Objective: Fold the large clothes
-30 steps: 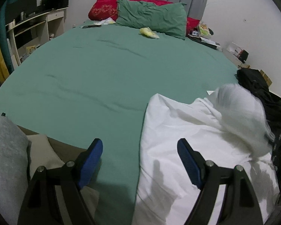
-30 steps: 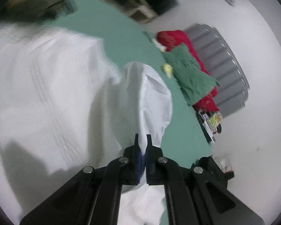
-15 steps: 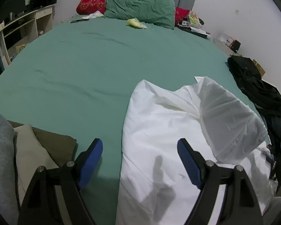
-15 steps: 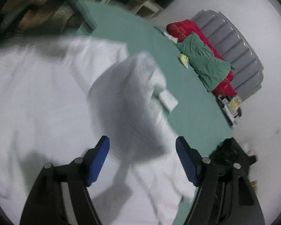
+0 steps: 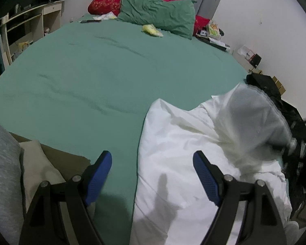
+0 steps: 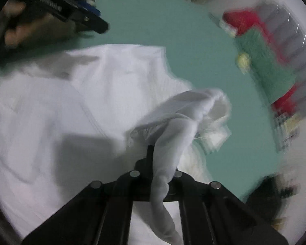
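A large white garment [image 5: 181,143] lies spread on the near right part of the green bed [image 5: 104,73]. My left gripper [image 5: 153,171] is open and empty, hovering over the garment's left edge. My right gripper [image 6: 155,153] is shut on a bunched fold of the white garment [image 6: 183,110] and lifts it above the rest of the cloth [image 6: 51,112]. That lifted fold shows blurred in the left wrist view [image 5: 253,120]. The left gripper also shows in the right wrist view [image 6: 79,16], held in a hand.
Folded grey and tan clothes [image 5: 20,163] lie at the bed's near left corner. A green pillow [image 5: 157,14] and red pillow [image 5: 106,2] sit at the headboard. Dark clothes [image 5: 275,94] lie at the right edge. A desk [image 5: 30,24] stands at left.
My right gripper, open half a second ago, has shut on a fold of the white garment and raised it. The left gripper stays open over the garment's left edge.
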Motion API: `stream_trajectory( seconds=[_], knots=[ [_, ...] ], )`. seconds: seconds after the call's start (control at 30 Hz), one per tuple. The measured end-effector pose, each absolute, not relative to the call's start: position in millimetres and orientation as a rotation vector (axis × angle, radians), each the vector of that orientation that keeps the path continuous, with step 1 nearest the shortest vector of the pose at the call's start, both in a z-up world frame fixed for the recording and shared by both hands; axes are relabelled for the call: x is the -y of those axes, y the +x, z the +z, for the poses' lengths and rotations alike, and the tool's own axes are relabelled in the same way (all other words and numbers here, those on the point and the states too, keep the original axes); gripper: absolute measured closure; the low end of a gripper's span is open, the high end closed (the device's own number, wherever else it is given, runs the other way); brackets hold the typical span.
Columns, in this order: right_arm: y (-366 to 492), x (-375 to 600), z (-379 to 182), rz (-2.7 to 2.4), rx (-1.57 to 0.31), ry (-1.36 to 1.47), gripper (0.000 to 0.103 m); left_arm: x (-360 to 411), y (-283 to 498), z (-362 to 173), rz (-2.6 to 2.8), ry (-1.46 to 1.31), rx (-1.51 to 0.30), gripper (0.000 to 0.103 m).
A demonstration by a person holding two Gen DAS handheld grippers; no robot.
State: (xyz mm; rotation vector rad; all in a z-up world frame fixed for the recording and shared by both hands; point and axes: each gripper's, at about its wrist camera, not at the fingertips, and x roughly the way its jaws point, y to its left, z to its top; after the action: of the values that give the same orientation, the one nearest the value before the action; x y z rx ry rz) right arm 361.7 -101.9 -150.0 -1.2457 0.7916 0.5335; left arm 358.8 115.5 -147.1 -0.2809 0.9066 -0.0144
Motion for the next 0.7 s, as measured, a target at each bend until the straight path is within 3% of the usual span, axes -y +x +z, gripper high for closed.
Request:
stream_trajectory(
  seconds=[0.17,0.4,0.43,0.47,0.53,0.63,0.7],
  knots=[
    [336,115,-195,0.411,-0.445,-1.783,0.099,-113,358,-147,-0.012,-0.282,-0.906,0.021],
    [281,140,-266,0.349,-0.386,-1.671,0.099,-103,354,-140,-0.065,-0.300,-0.860,0.021],
    [275,144,-273,0.331,-0.391,-1.624,0.092,-101,355,-136,-0.091,-0.317,-0.835,0.021],
    [270,148,-275,0.310,-0.407,-1.564,0.068,-95,356,-129,-0.116,-0.324,-0.801,0.021],
    [266,161,-270,0.247,-0.367,-1.465,0.060,-79,363,-116,-0.147,-0.320,-0.741,0.017],
    [263,178,-248,0.219,-0.415,-1.300,0.040,-42,391,-105,-0.190,-0.269,-0.705,0.014],
    [257,194,-227,0.264,-0.477,-1.168,0.036,-23,414,-112,-0.169,-0.214,-0.753,0.014]
  ],
)
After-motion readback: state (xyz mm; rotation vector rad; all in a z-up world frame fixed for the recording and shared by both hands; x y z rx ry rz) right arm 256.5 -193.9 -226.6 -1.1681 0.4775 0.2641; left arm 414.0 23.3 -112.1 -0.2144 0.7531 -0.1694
